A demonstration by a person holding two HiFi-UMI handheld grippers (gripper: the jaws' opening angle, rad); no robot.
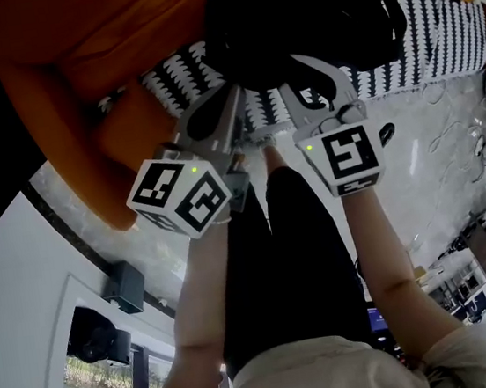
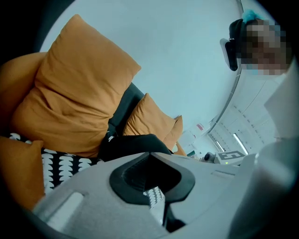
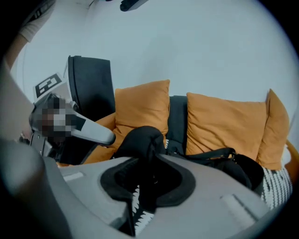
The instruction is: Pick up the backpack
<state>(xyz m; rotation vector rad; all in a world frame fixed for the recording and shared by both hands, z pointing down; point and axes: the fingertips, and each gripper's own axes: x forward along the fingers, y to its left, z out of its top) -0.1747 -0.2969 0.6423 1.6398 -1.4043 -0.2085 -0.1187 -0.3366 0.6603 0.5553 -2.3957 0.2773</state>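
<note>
Backpack point(image 1: 290, 14) front and centre: the black backpack is seen at the top of the head view, set over the black-and-white patterned cover point(image 1: 433, 22), with orange cushions point(image 3: 142, 105) propped up behind it.

And the right gripper point(image 3: 150, 156) is locked on. Its jaws are closed most of the way, and a fold of the backpack's black fabric is clamped between the pads, running down through the gap in the right gripper view. A dark strap point(image 3: 219, 154) is seen arching off the backpack to the right of that grip.

Over to the left gripper point(image 2: 150, 155): its jaws are drawn together, tips meeting. Only a thin slit is left lower down, and a sliver of the patterned cover is glimpsed through it. The backpack's rounded black bulk is found just beyond those tips. In the head view they are pressed up to its lower left edge, but whether any fabric is caught there cannot be made out.

Both grippers are angled towards the backpack side by side. Their marker cubes point(image 1: 181, 192) are turned up to the head camera, and bare forearms point(image 1: 375, 251) are stretched out behind them. Whether the backpack is resting on the cover or clear of it cannot be judged.
</note>
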